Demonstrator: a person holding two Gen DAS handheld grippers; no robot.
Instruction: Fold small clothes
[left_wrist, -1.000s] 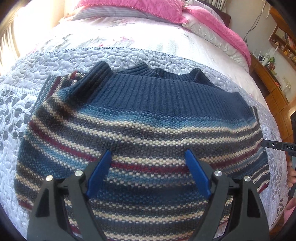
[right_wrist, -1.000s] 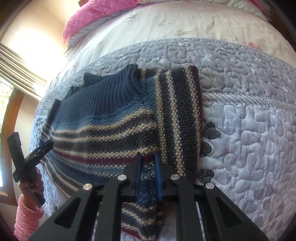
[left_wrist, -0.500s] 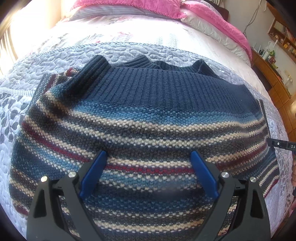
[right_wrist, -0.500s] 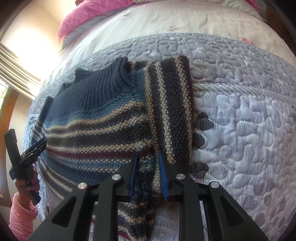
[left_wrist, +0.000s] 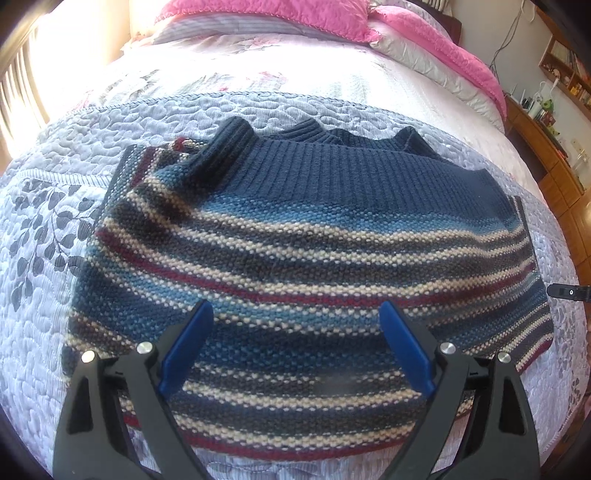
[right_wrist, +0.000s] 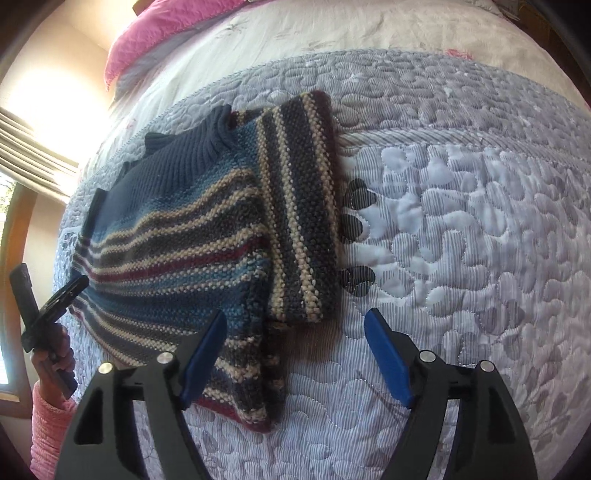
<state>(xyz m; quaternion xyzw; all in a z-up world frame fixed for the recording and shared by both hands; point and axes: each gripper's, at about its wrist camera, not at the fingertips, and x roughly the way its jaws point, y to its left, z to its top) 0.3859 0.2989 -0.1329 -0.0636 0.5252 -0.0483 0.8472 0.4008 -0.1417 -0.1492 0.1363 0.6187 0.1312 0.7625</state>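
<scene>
Striped knit sweater (left_wrist: 306, 251) in navy, cream, teal and maroon lies flat on the grey-lilac quilted bedspread (left_wrist: 55, 280), near its front edge. Ribbed navy collar points toward the far pillows end of the bed; hem toward the cameras. As folded, its long axis runs side to side across the bed.

Left gripper (left_wrist: 295, 325) – black frame, blue pads – hovers over the hem, jaws spread wide, holding nothing. Right gripper (right_wrist: 295, 332) also gapes wide, empty; its left pad (right_wrist: 203, 354) is over the sweater's lower edge, its right pad over bare quilt.

Right wrist view only: one sleeve folded across the body, its stripes running lengthwise toward the collar; a hand (right_wrist: 55, 354) in a pink ribbed sleeve (right_wrist: 48, 428) gripping the other tool's handle; window and curtain at left.

Left wrist view only: the whole width of the collar, pink bedding (left_wrist: 295, 14) at the head of the bed, wooden shelves (left_wrist: 554, 147) at right – and just the right tool's black tip at the frame edge.
</scene>
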